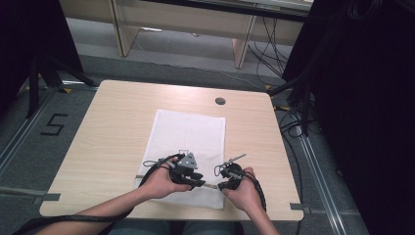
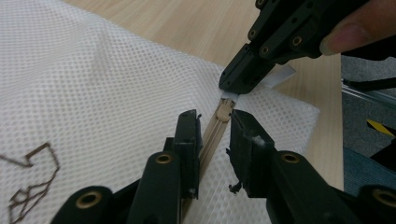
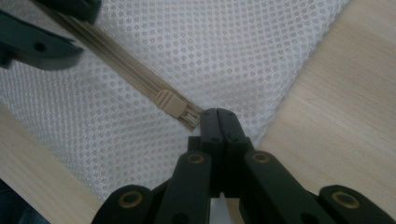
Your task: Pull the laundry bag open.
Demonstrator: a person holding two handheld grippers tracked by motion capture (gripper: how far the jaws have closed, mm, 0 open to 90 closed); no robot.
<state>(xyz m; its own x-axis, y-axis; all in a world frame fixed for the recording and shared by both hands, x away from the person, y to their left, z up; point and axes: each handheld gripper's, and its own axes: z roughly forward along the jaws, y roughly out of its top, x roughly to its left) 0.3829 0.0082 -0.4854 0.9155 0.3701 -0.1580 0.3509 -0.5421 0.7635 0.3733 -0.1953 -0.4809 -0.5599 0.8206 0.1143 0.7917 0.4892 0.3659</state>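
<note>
White mesh bag [image 1: 188, 147] lies flat on the table [image 1: 112, 137], its near edge toward us. We take its beige zipper [image 2: 212, 135] as landmark. Our right gripper [image 3: 218, 122] sits at the zipper's end, jaws pressed together, pinching the bag's edge just past the slider [image 3: 169, 103]. Our left gripper [image 2: 215, 135] straddles the zipper tape just short of the slider, jaws spread a little, one to each side of the tape, neither clearly pressing. In the high view both grippers sit near together over the bag's near edge.
</note>
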